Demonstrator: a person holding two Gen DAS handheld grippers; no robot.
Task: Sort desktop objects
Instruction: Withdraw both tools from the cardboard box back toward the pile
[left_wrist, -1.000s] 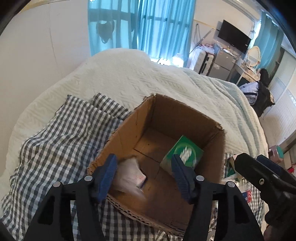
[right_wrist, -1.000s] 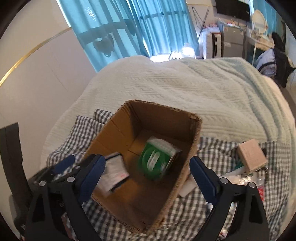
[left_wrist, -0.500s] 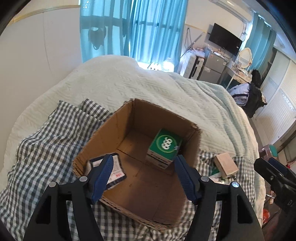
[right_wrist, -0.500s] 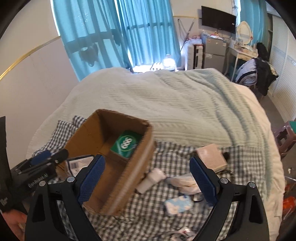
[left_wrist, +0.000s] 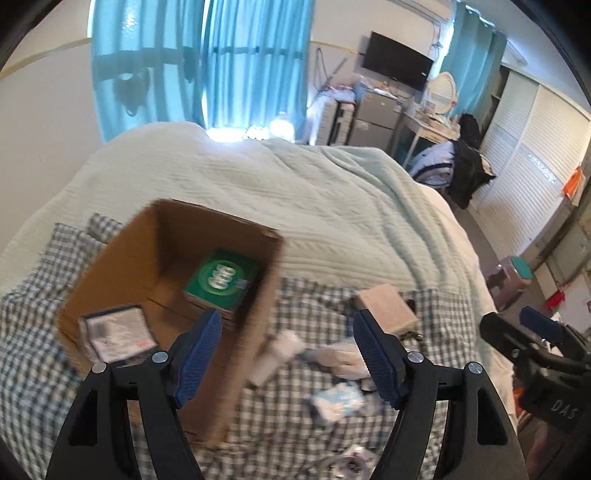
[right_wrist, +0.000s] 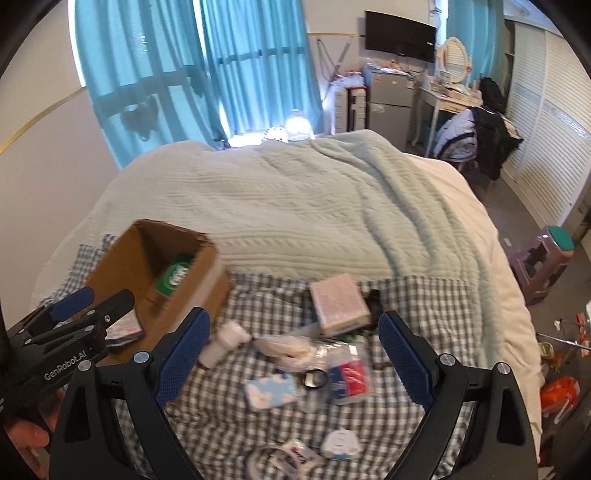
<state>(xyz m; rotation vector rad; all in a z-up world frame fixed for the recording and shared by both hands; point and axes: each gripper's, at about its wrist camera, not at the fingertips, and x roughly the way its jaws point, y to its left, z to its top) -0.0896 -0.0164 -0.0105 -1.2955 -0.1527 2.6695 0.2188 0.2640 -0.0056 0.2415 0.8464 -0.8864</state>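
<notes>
A cardboard box (left_wrist: 122, 258) (right_wrist: 199, 273) sits on a checked cloth (right_wrist: 229, 406) on the bed. Inside it lie a green box (left_wrist: 221, 280) (right_wrist: 173, 277) and a flat white packet (left_wrist: 114, 336). Right of the box loose items lie on the cloth: a pink box (right_wrist: 338, 301) (left_wrist: 386, 308), a white bottle (right_wrist: 225, 341), a blue-and-white pack (right_wrist: 271, 391), a red-and-white packet (right_wrist: 349, 376), a dark ring (right_wrist: 316, 378). My left gripper (left_wrist: 288, 350) is open and empty over the box's right wall. My right gripper (right_wrist: 293, 354) is open and empty above the loose items.
A pale green knitted blanket (right_wrist: 314, 206) covers the bed beyond the cloth. A purple stool (right_wrist: 543, 258) stands on the floor at right. More small packets (right_wrist: 340, 443) lie near the cloth's front edge. Blue curtains (right_wrist: 184, 74) hang behind.
Both grippers have swung right, away from the box interior toward the loose items. The white packet, in the left gripper a second ago, now lies in the box.
</notes>
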